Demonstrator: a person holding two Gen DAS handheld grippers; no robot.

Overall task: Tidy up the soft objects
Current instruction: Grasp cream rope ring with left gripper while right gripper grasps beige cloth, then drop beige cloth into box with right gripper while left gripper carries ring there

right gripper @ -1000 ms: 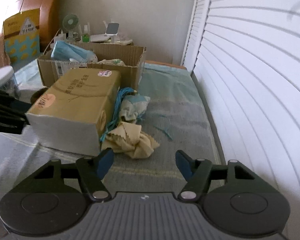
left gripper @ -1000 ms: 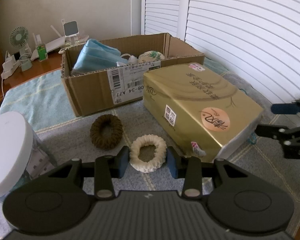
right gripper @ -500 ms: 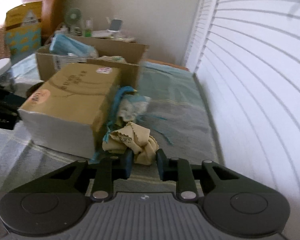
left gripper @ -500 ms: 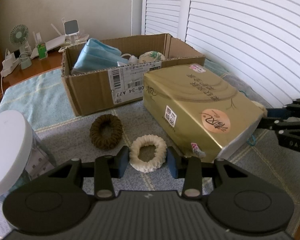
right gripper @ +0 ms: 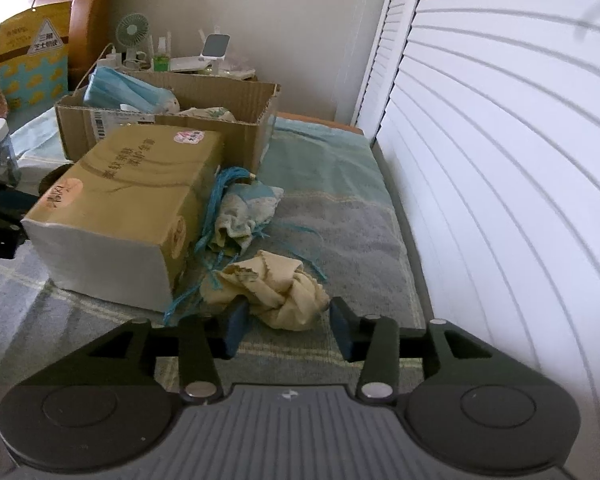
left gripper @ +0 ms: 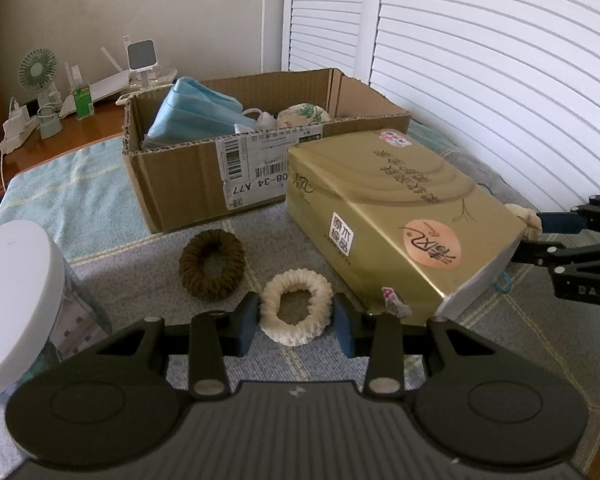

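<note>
In the left wrist view, a clear jar with a white round lid (left gripper: 8, 304) stood at the left edge on the grey and blue blanket (left gripper: 76, 200). Right of it lay a dark brown knitted hair scrunchie (left gripper: 213, 263), and at lower centre our left gripper (left gripper: 296, 320) had its fingers (left gripper: 246, 322) closed against both sides of a cream knitted hair scrunchie (left gripper: 296, 307) resting on the blanket. Behind these, at upper centre, an open brown cardboard box (left gripper: 188, 184) held a stack of blue face masks (left gripper: 192, 110). To its right a gold paper-wrapped tissue pack (left gripper: 400, 216) lay tilted, and our right gripper (left gripper: 572, 248) reached in from the right edge.

In the right wrist view, the tissue pack (right gripper: 124, 208) sat at centre left with a blue-and-cream cloth pouch with blue strings (right gripper: 244, 212) just beside it. At lower centre our right gripper (right gripper: 286, 322) was opening; a crumpled pale yellow cloth (right gripper: 276, 288) lay between its fingers (right gripper: 342, 326), touching the left one while the right stood clear.
</note>
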